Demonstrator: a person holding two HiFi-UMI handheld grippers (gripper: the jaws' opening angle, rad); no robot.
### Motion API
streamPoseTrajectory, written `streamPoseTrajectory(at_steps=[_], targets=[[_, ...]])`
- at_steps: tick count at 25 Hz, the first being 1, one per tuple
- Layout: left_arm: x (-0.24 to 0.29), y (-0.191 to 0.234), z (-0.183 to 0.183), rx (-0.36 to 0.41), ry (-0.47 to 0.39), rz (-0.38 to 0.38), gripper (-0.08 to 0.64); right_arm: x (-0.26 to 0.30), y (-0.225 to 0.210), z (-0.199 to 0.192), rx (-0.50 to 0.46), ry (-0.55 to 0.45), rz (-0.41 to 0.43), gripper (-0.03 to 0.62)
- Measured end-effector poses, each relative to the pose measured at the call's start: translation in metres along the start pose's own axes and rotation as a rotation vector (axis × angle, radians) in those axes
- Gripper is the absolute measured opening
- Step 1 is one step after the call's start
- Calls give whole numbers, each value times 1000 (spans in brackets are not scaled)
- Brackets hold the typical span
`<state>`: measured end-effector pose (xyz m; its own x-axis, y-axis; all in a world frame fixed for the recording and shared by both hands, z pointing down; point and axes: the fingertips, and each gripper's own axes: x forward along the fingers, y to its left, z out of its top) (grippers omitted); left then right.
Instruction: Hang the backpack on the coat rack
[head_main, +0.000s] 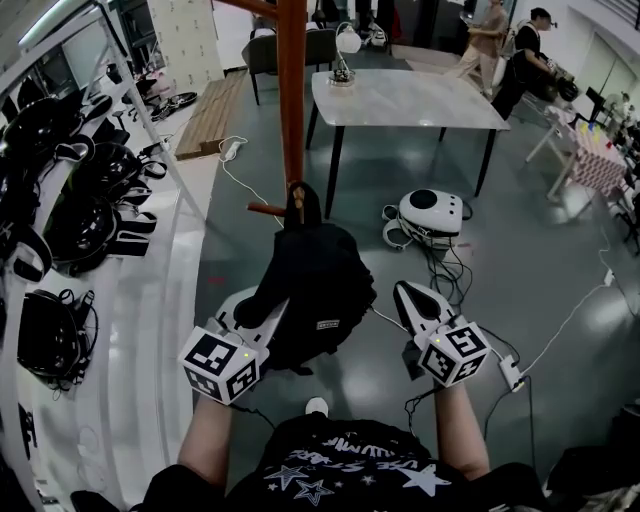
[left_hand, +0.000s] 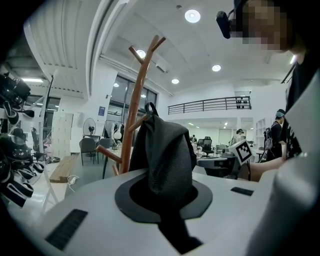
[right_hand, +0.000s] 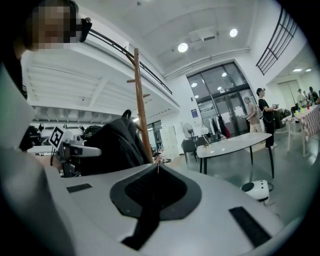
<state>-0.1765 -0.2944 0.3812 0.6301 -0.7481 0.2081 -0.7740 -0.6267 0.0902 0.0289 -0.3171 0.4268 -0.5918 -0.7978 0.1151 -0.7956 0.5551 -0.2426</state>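
One slip is all it'd take here. My left tool is clamped down on a fold of the black backpack. The bag is hanging in the air right in front of the coat rack, with its top loop up at the lower peg.

I honestly can't tell if that loop is actually over the peg or just resting against it. If it's only leaning there and I let go, the whole bag drops to the floor. What I'm gripping is soft fabric, not a strap, so I reckon it could also creep out of the jaws under the bag's weight.

My right tool is fully closed on nothing. It's just beside the bag and not touching it, so it's no backup if things go south. Shoving too hard might also rock the rack, I'd guess.

Counting left to right:
- one left tool
- one backpack
- one coat rack
- one right tool
- one worktop further back
- two people at the far right
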Motion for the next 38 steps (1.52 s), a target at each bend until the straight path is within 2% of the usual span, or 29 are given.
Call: streamPoseTrajectory(at_steps=[5, 7, 10, 14, 21, 25, 28, 31, 38], targets=[[-3, 4, 1, -10, -6, 1, 54, 19, 29, 79, 63, -144, 159, 25], [0, 4, 1, -4, 3, -8, 54, 28, 46, 105, 32, -173, 213, 58], [5, 5, -1, 7, 16, -19, 54, 42, 66, 125, -33, -193, 248, 60], [6, 13, -5, -14, 15, -22, 54, 61, 81, 130, -69, -173, 278, 69], [13, 24, -11, -13, 31, -49, 54, 108, 100, 129, -147, -45, 341, 127], [15, 29, -10, -8, 33, -64, 54, 131, 107, 128, -182, 15, 363, 130], [17, 33, -8, -6, 33, -75, 54, 140, 108, 129, -204, 30, 360, 105], [20, 37, -8, 0, 35, -88, 54, 146, 105, 129, -214, 20, 341, 28], [25, 46, -14, 0, 43, -112, 54, 161, 99, 124, -215, 26, 303, 20]])
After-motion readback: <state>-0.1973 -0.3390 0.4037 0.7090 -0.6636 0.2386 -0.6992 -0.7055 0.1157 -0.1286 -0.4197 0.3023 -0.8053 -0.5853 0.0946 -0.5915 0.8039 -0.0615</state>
